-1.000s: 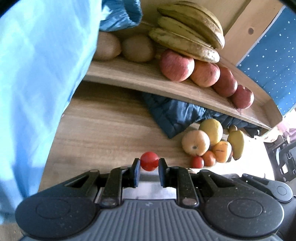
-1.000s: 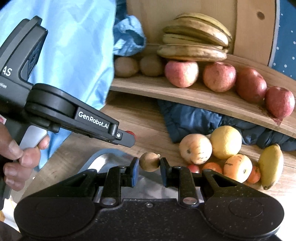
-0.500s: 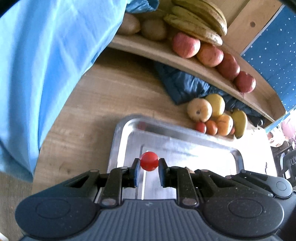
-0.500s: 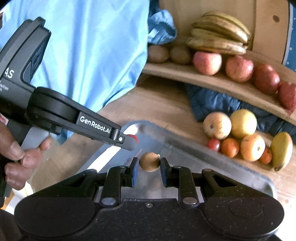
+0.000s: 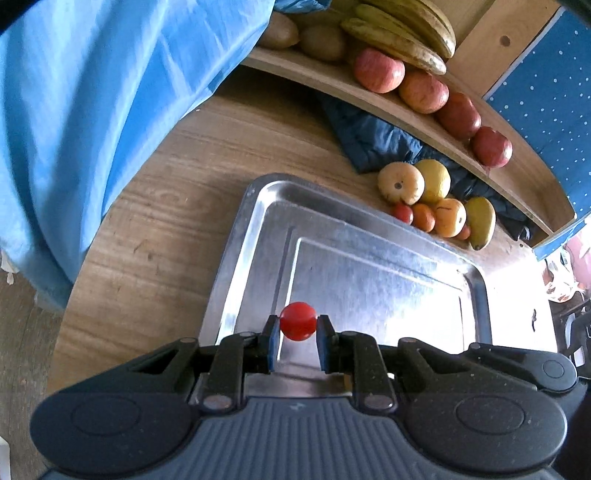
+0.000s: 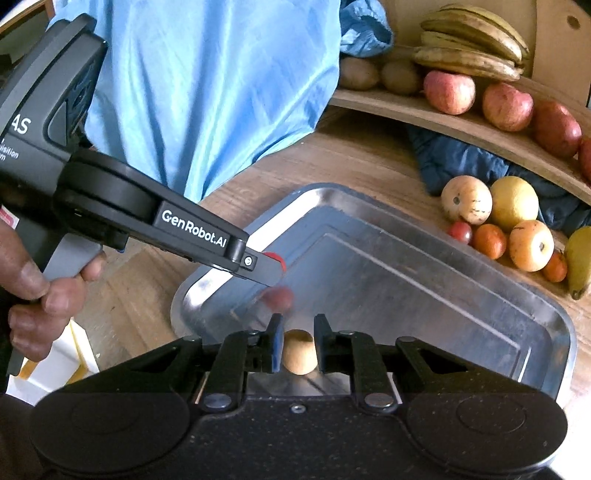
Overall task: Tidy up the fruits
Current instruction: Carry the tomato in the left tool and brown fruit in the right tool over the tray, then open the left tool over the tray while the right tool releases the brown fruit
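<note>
My left gripper (image 5: pixel 297 332) is shut on a small red tomato (image 5: pixel 297 320), held over the near left part of a steel tray (image 5: pixel 236 236). In the right wrist view my right gripper (image 6: pixel 298 345) is shut on a small tan round fruit (image 6: pixel 300 352) above the near edge of the same tray (image 6: pixel 557 314). The left gripper (image 6: pixel 275 266) reaches in from the left there, with the tomato (image 6: pixel 275 257) peeking out red at its tip. A pile of loose fruit (image 5: pixel 436 203) lies beyond the tray's far right corner.
A curved wooden shelf (image 5: pixel 388 107) at the back carries bananas (image 5: pixel 402 33), red apples (image 5: pixel 421 88) and brown kiwis (image 5: pixel 321 42). A dark blue cloth (image 5: pixel 369 144) lies under it. A light blue cloth (image 5: pixel 110 103) hangs on the left. A hand (image 6: pixel 33 295) grips the left tool.
Both grippers have drawn back from the shelf with their fruits still held. The steel tray has come into view below them, and the shelf and fruit pile now lie farther off.
</note>
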`<action>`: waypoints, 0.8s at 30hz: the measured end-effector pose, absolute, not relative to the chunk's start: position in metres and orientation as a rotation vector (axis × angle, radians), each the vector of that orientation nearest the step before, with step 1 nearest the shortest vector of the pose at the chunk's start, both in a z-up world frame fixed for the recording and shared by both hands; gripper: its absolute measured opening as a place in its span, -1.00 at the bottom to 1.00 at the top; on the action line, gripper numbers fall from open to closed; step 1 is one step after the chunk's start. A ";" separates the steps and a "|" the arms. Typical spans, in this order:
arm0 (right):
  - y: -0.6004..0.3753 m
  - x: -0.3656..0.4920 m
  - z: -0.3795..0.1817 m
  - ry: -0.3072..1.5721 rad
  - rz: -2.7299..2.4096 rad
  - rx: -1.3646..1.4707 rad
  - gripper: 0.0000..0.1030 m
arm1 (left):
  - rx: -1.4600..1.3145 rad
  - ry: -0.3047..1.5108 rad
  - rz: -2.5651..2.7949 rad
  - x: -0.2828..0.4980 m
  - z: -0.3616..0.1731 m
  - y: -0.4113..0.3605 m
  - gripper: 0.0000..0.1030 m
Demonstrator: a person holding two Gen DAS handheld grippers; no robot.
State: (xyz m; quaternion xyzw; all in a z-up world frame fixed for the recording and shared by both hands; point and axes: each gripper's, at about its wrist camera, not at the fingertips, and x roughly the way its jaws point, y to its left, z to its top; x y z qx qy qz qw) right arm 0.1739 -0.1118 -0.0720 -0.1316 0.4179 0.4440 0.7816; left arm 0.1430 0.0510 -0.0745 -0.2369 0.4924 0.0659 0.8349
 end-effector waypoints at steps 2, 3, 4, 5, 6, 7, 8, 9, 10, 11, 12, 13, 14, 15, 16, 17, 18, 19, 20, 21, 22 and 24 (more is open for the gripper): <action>-0.113 0.171 -0.073 0.903 0.967 -0.288 -0.63 | -0.504 1.044 0.149 0.138 -0.075 0.049 -0.57; -0.114 0.170 -0.072 0.900 0.969 -0.290 -0.63 | -0.505 1.044 0.153 0.136 -0.075 0.049 -0.57; -0.114 0.169 -0.072 0.897 0.972 -0.290 -0.62 | -0.504 1.046 0.157 0.134 -0.075 0.047 -0.57; -0.116 0.167 -0.072 0.895 0.974 -0.290 -0.62 | -0.504 1.048 0.160 0.133 -0.076 0.046 -0.56; -0.117 0.166 -0.072 0.896 0.975 -0.289 -0.61 | -0.504 1.049 0.162 0.132 -0.076 0.045 -0.56; -0.119 0.165 -0.073 0.898 0.975 -0.288 -0.58 | -0.504 1.050 0.165 0.130 -0.076 0.044 -0.56; -0.120 0.164 -0.073 0.898 0.972 -0.288 -0.57 | -0.504 1.052 0.167 0.129 -0.076 0.043 -0.56; -0.121 0.163 -0.073 0.899 0.968 -0.288 -0.57 | -0.502 1.055 0.170 0.129 -0.077 0.042 -0.55; -0.123 0.163 -0.073 0.898 0.965 -0.286 -0.54 | -0.500 1.058 0.174 0.128 -0.077 0.041 -0.55; -0.124 0.162 -0.073 0.896 0.963 -0.284 -0.52 | -0.497 1.063 0.178 0.127 -0.077 0.039 -0.55; -0.126 0.162 -0.073 0.893 0.960 -0.283 -0.50 | -0.493 1.065 0.180 0.127 -0.078 0.038 -0.55; -0.128 0.161 -0.073 0.892 0.958 -0.281 -0.50 | -0.490 1.067 0.181 0.126 -0.077 0.037 -0.55; -0.130 0.161 -0.073 0.890 0.956 -0.278 -0.49 | -0.486 1.068 0.183 0.125 -0.077 0.035 -0.55; -0.132 0.160 -0.073 0.888 0.954 -0.275 -0.49 | -0.482 1.069 0.183 0.125 -0.077 0.034 -0.55; -0.134 0.160 -0.073 0.888 0.952 -0.273 -0.46 | -0.478 1.069 0.183 0.124 -0.076 0.032 -0.54; -0.136 0.159 -0.072 0.887 0.949 -0.269 -0.43 | -0.473 1.069 0.183 0.122 -0.075 0.031 -0.54; -0.138 0.159 -0.072 0.885 0.947 -0.266 -0.38 | -0.470 1.068 0.185 0.121 -0.075 0.030 -0.54; -0.140 0.159 -0.072 0.884 0.944 -0.262 -0.33 | -0.466 1.068 0.186 0.119 -0.074 0.029 -0.53; -0.143 0.158 -0.071 0.884 0.941 -0.258 -0.30 | -0.462 1.069 0.189 0.118 -0.073 0.028 -0.49; -0.145 0.158 -0.071 0.883 0.937 -0.255 -0.23 | -0.458 1.068 0.191 0.116 -0.072 0.028 -0.41; -0.147 0.157 -0.071 0.883 0.933 -0.251 -0.15 | -0.454 1.068 0.194 0.114 -0.071 0.027 -0.35; -0.153 0.156 -0.070 0.883 0.923 -0.243 0.04 | -0.441 1.073 0.201 0.110 -0.068 0.025 -0.10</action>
